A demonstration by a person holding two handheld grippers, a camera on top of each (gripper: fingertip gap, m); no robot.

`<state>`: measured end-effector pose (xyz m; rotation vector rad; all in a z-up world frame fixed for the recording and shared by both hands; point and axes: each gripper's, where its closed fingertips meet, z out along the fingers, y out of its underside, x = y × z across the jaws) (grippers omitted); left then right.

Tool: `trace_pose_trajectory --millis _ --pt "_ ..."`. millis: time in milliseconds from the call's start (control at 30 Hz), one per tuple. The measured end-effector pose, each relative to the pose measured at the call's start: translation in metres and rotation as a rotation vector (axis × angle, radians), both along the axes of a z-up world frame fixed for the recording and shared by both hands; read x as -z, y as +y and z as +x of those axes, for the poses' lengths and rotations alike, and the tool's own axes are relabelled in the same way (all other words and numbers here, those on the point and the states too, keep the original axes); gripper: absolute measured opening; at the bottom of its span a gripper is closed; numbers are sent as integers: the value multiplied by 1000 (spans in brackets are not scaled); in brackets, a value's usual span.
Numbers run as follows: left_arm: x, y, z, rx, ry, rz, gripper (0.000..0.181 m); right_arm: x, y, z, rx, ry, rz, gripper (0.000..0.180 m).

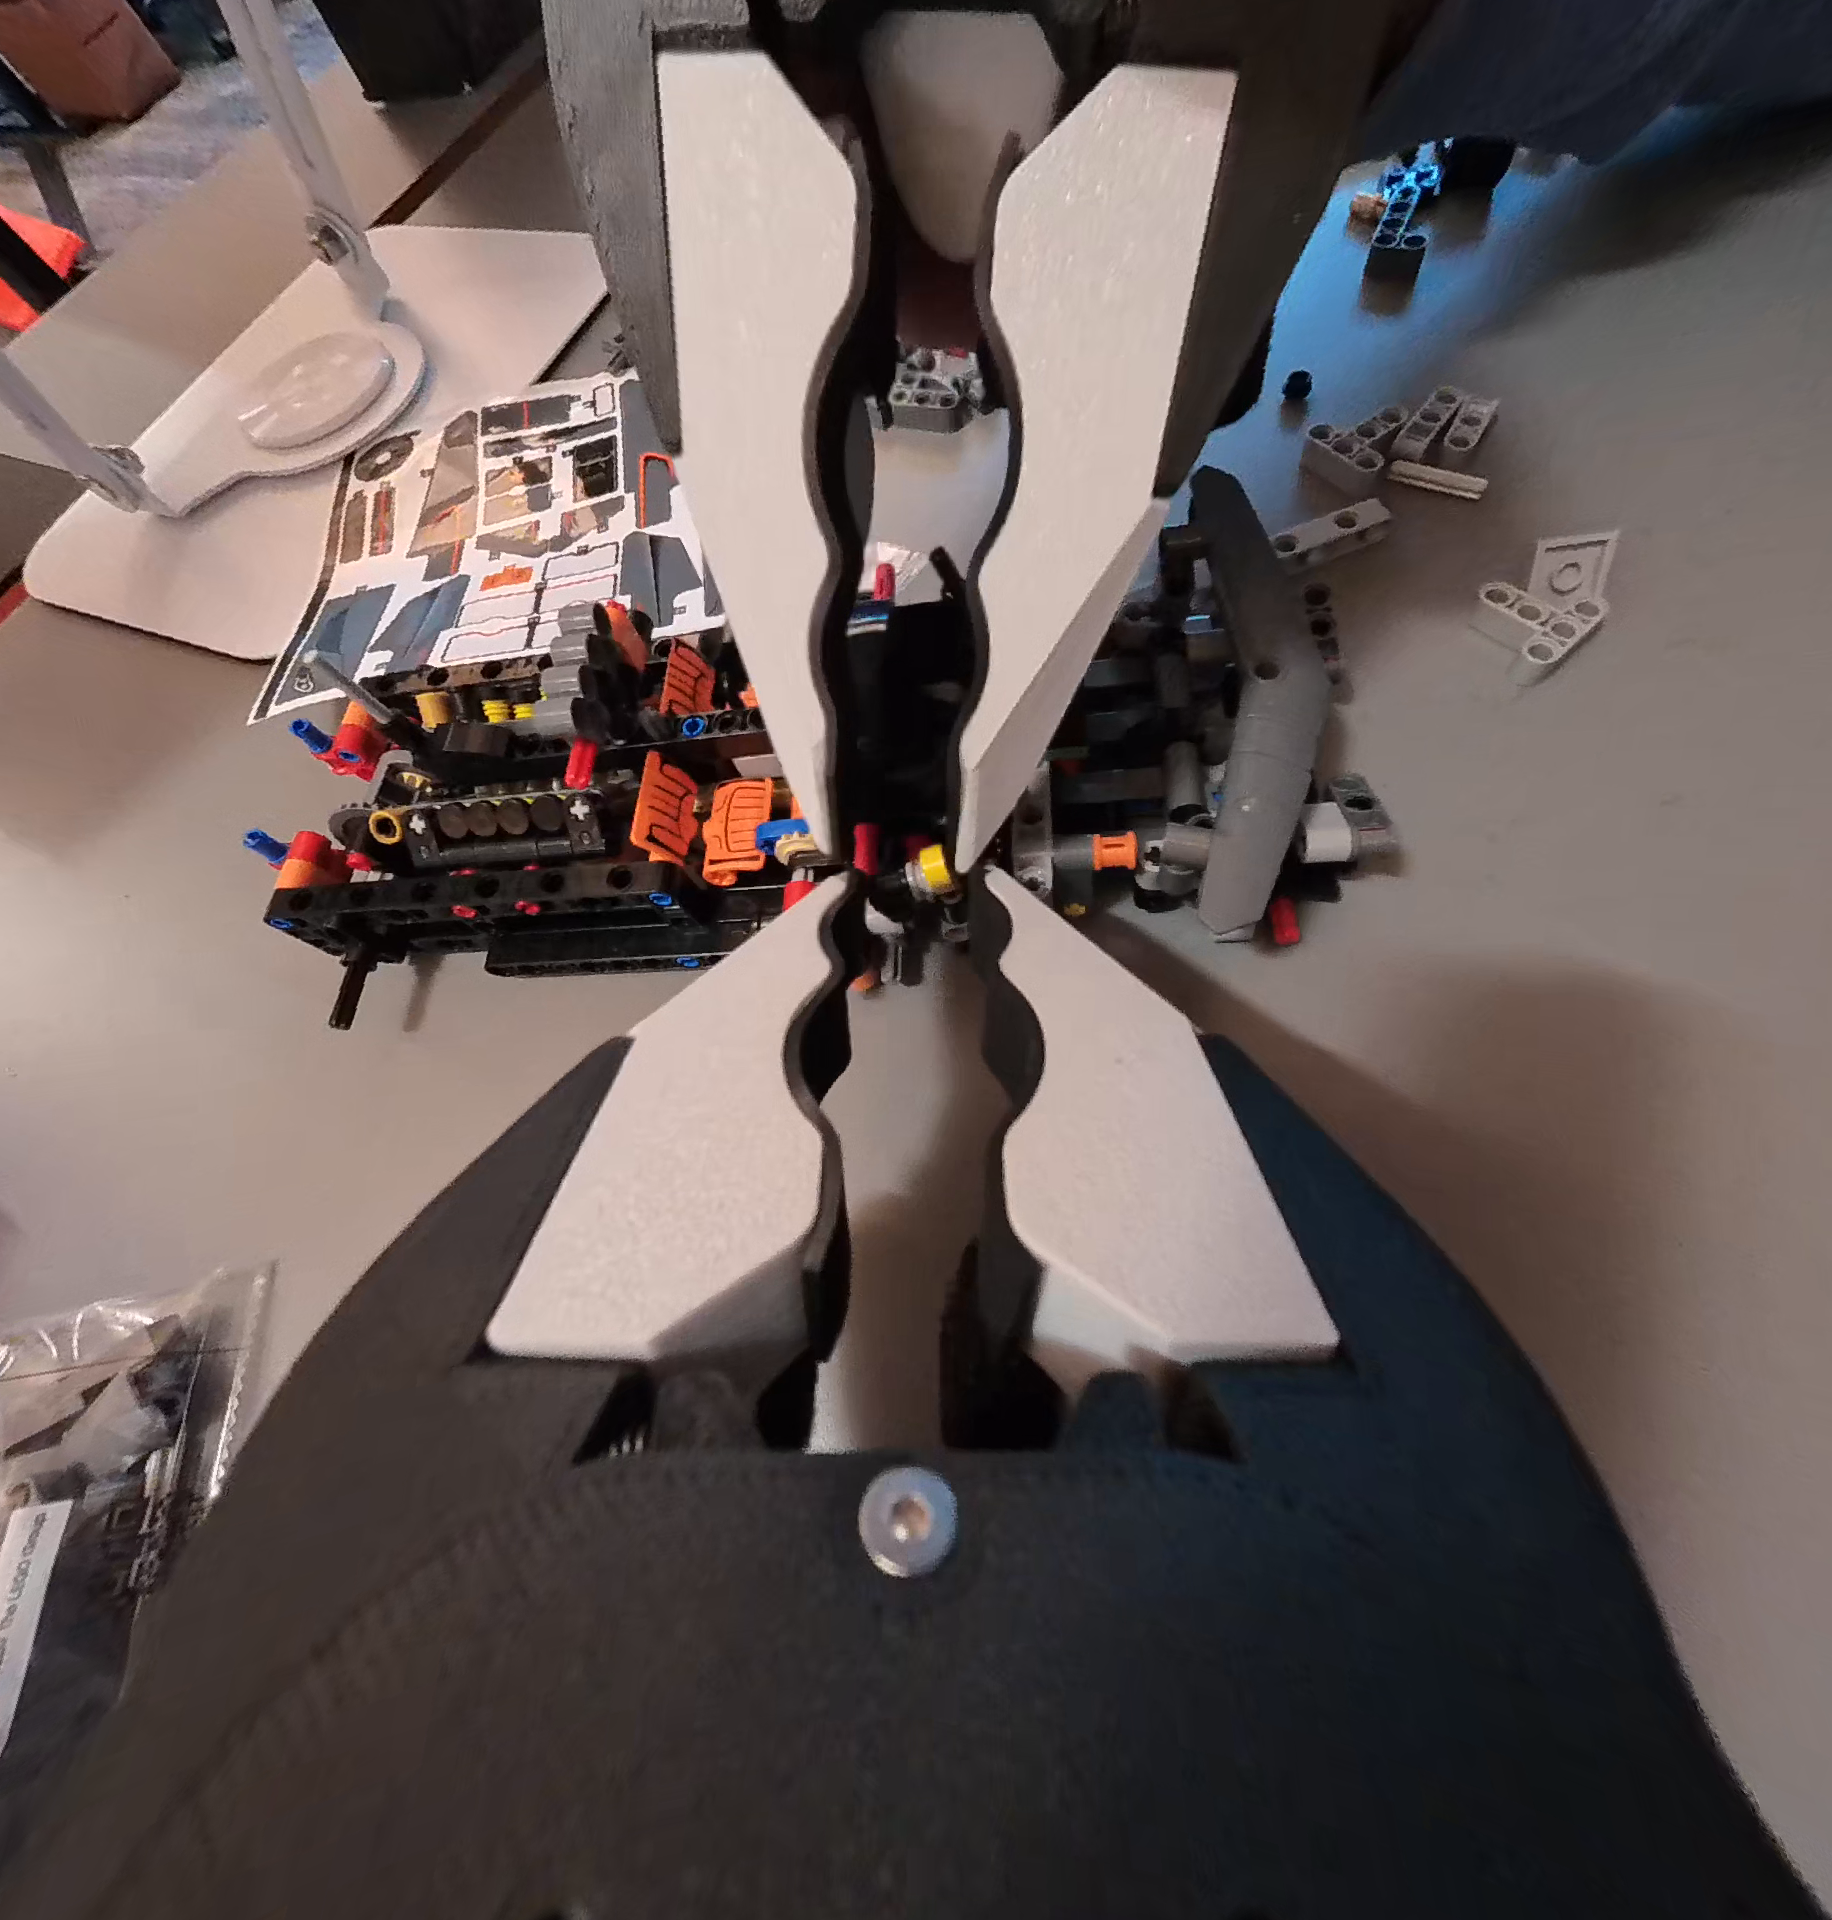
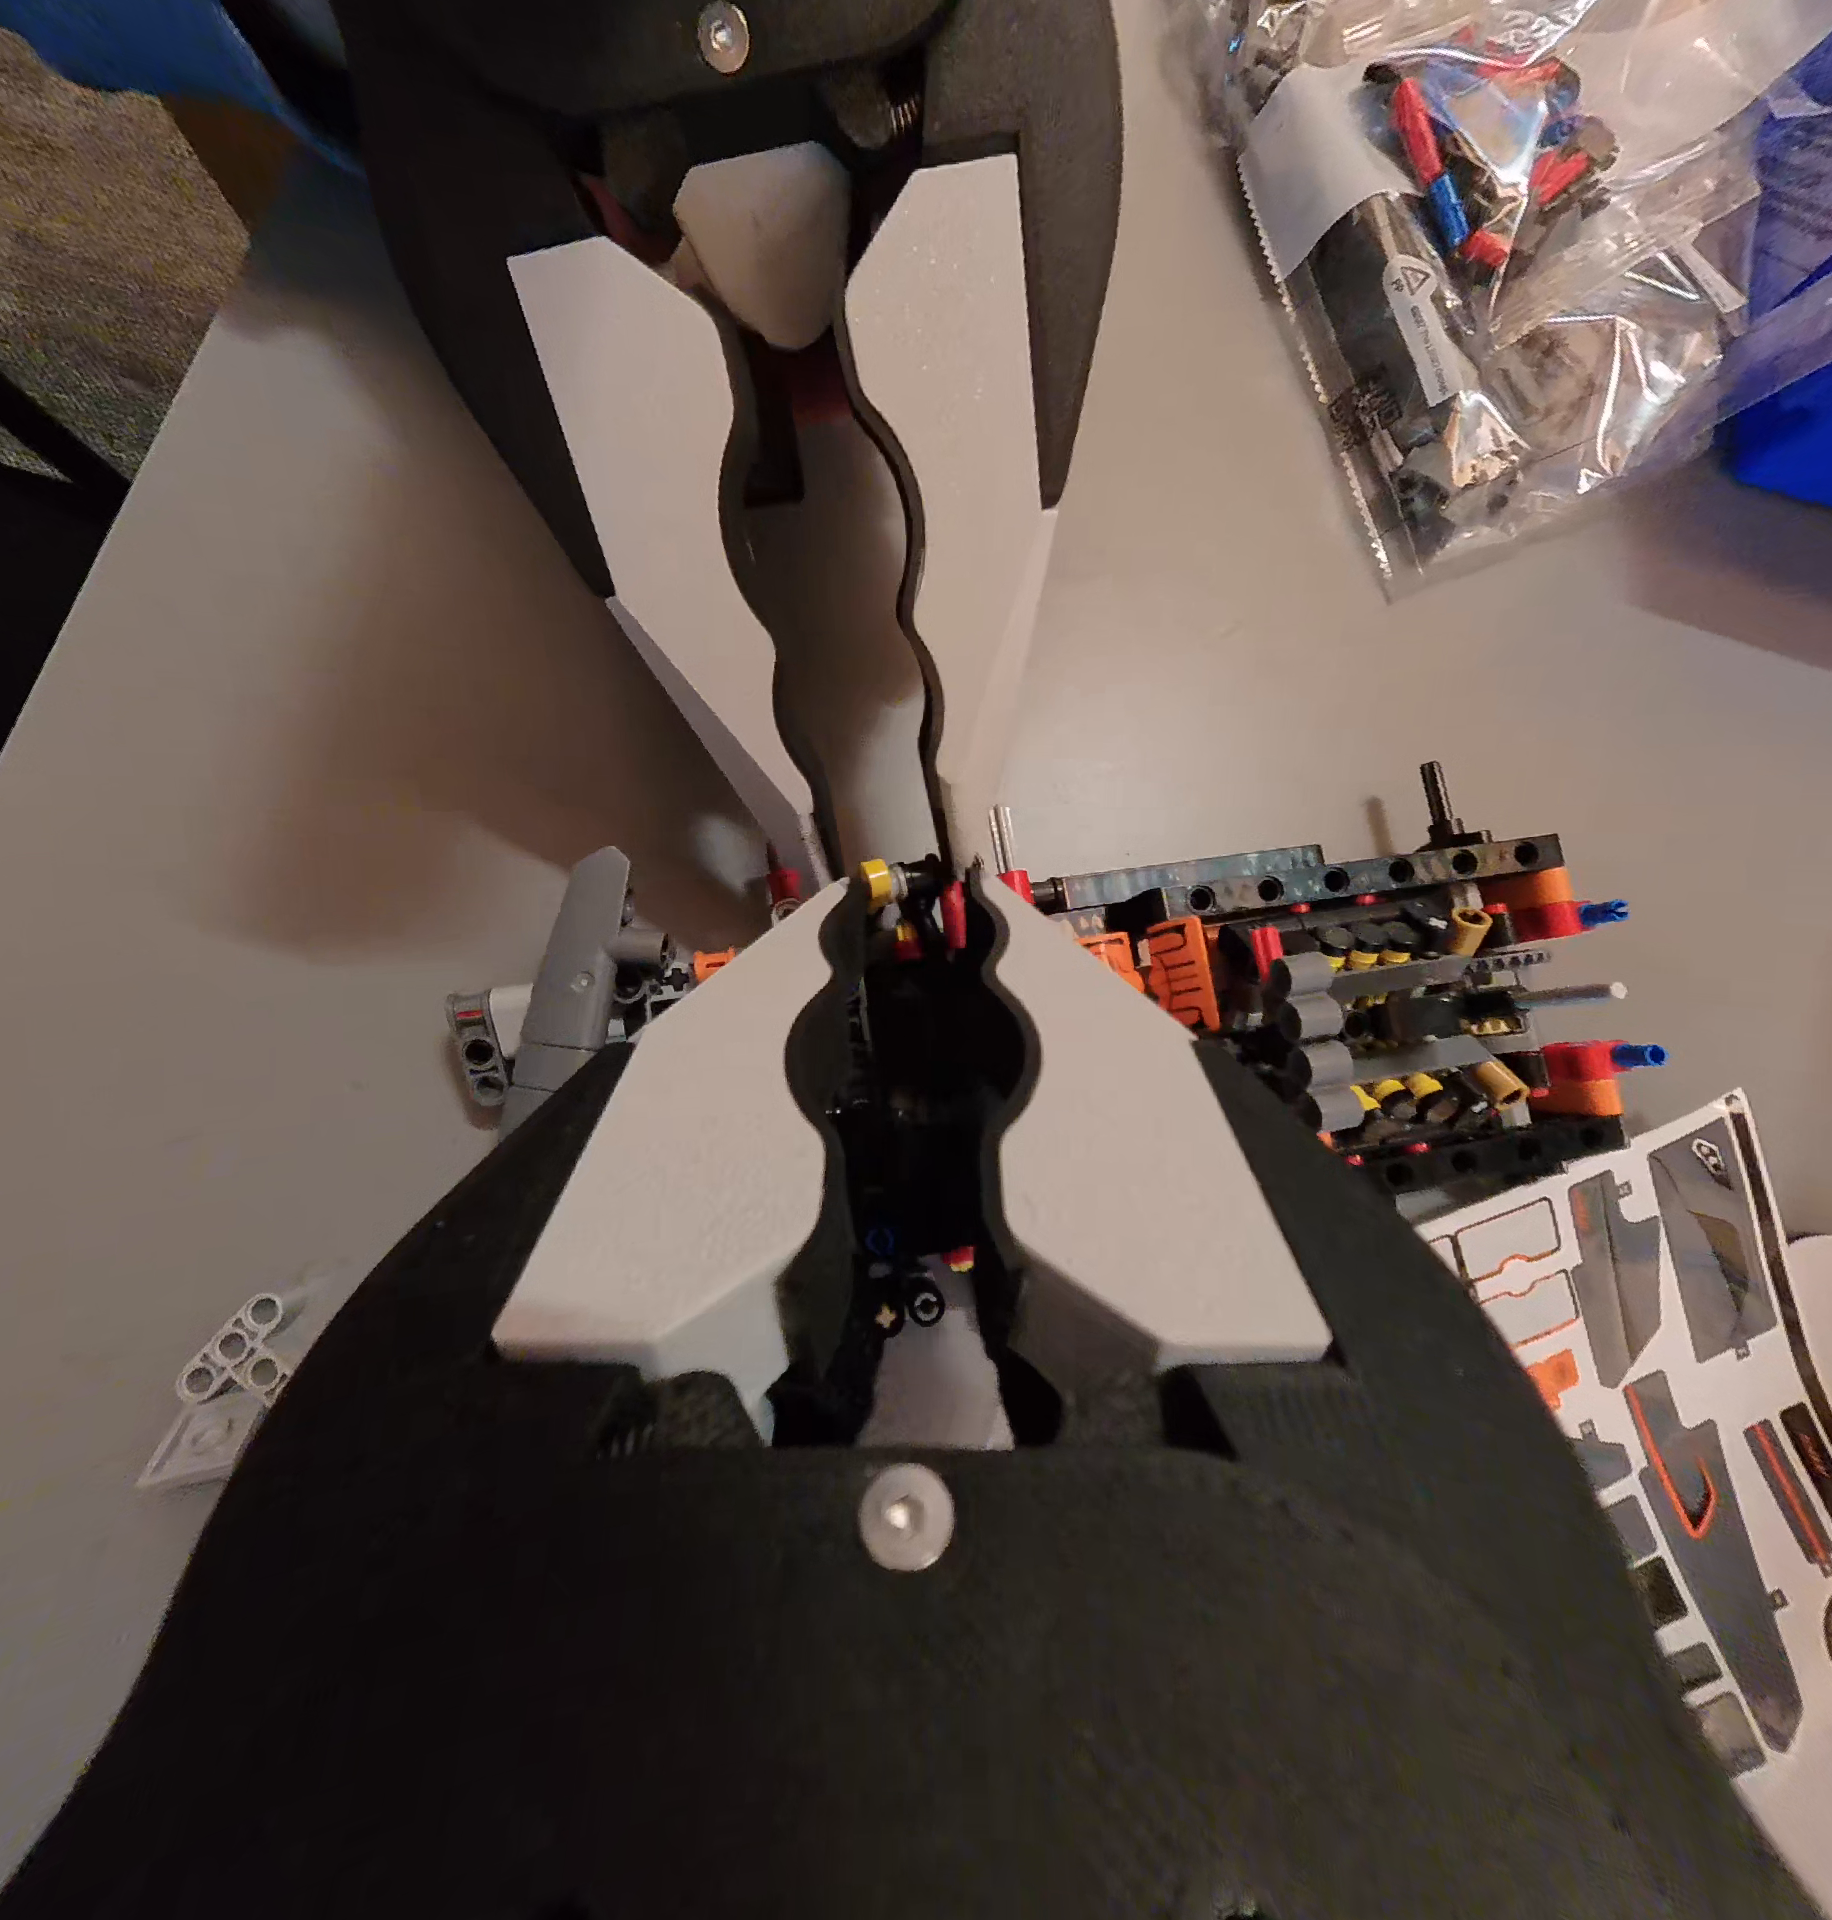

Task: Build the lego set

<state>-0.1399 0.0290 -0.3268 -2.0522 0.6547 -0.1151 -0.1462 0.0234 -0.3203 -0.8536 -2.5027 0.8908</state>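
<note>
Both grippers meet tip to tip over the lego model [image 1: 600, 821] on the tabletop [image 1: 1514, 1091]. Left gripper [image 1: 907, 883] jaws nearly closed around a small black sub-assembly [image 1: 907, 665] with a yellow pin [image 1: 931, 860]; actual contact hard to make out. Right gripper [image 2: 907, 894] jaws straddle the same black piece; grip unclear, mostly hidden. Sticker sheet [image 1: 496, 540] beyond the left jaws, partly covered by the model. Parts bag [image 2: 1494, 270] cut off at the frame edge.
</note>
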Motion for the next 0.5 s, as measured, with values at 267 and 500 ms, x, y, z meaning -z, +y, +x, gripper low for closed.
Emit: trace_pose_trajectory --millis 267,500 --pt "0 1 -1 -7 3 1 15 -3 4 6 7 -5 -21 20" --pt "1 0 0 2 60 20 15 1 4 9 2 6 2 16"
